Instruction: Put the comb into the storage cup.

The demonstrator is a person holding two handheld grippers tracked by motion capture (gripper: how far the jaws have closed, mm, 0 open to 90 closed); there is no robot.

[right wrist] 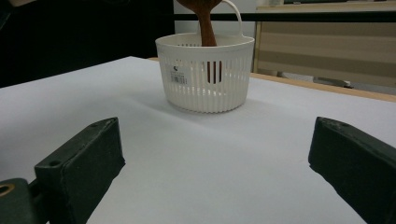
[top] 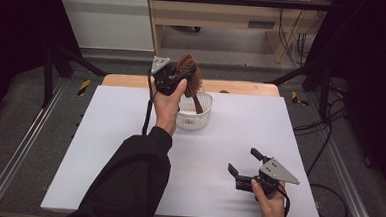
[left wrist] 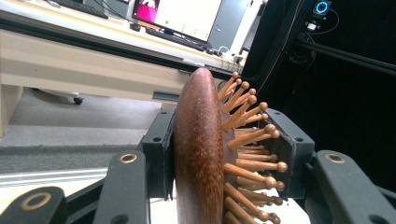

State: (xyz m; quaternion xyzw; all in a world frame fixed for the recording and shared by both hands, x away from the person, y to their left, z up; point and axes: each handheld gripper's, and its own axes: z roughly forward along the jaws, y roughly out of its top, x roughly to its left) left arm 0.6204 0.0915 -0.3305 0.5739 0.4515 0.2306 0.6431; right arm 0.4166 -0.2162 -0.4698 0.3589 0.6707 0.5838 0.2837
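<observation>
My left gripper [top: 180, 74] is shut on the head of a brown wooden hairbrush [top: 191, 79], held above a small white slatted basket [top: 195, 119] at the far middle of the table. The brush handle points down into the basket [right wrist: 205, 79]. In the left gripper view the brush head [left wrist: 198, 149] stands edge-on between the two black jaws, its wooden pins [left wrist: 247, 135] pointing right. My right gripper [top: 245, 164] rests low near the front right of the table, open, with nothing between its jaws [right wrist: 215, 158].
A white sheet [top: 129, 135] covers the tabletop, with a wooden strip [top: 242, 87] along its far edge. Black frame bars and cables stand around the table. A desk with monitors [left wrist: 182, 18] lies beyond.
</observation>
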